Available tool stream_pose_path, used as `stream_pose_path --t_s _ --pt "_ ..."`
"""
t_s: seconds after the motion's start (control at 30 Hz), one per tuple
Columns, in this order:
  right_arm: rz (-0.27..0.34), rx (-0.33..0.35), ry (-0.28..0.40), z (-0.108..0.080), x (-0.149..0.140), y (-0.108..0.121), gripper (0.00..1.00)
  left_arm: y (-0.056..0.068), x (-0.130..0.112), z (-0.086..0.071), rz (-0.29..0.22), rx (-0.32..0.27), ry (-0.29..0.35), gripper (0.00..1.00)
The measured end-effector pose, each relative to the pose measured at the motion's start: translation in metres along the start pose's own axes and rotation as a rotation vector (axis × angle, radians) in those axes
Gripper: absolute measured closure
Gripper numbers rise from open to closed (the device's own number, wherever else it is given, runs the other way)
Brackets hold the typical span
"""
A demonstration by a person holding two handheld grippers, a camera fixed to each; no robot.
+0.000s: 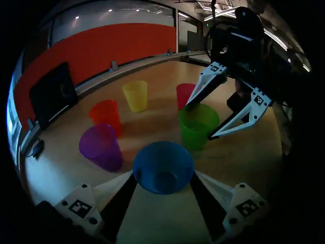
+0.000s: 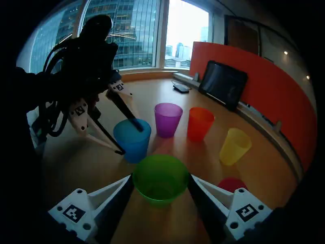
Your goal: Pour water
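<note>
Cups (image 1: 135, 95) on tbl (image 1: 243, 158), screen (image 1: 53, 93) behind, nr wall (image 1: 101, 49).

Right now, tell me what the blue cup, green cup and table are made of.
The blue cup and green cup: likely thin translucent plastic, smooth; light glows through their walls. The table: wood or wood-look laminate, satin; pale tan with soft reflections.

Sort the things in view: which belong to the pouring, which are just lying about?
In the job: blue plastic cup in the left tongs; green plastic cup in the right tongs.
Lying about: purple plastic cup, orange plastic cup, yellow plastic cup, red plastic cup, dark flat screen by the orange wall.
</note>
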State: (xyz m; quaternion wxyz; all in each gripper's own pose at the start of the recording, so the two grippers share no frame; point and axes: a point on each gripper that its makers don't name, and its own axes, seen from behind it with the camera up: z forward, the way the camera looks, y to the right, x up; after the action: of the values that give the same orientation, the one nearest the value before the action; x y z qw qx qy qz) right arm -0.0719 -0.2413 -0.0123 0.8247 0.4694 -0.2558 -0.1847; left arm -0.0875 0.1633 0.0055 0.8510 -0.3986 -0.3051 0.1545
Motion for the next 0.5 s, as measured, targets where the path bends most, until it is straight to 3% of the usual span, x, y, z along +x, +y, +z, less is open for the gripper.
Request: stream_pose_path --t_s 0.5 --pt "0.022 0.004 0.005 0.0018 -0.0025 -0.0008 0.04 -0.0042 -0.0078 -0.0019 -0.028 0.007 -0.023 0.13"
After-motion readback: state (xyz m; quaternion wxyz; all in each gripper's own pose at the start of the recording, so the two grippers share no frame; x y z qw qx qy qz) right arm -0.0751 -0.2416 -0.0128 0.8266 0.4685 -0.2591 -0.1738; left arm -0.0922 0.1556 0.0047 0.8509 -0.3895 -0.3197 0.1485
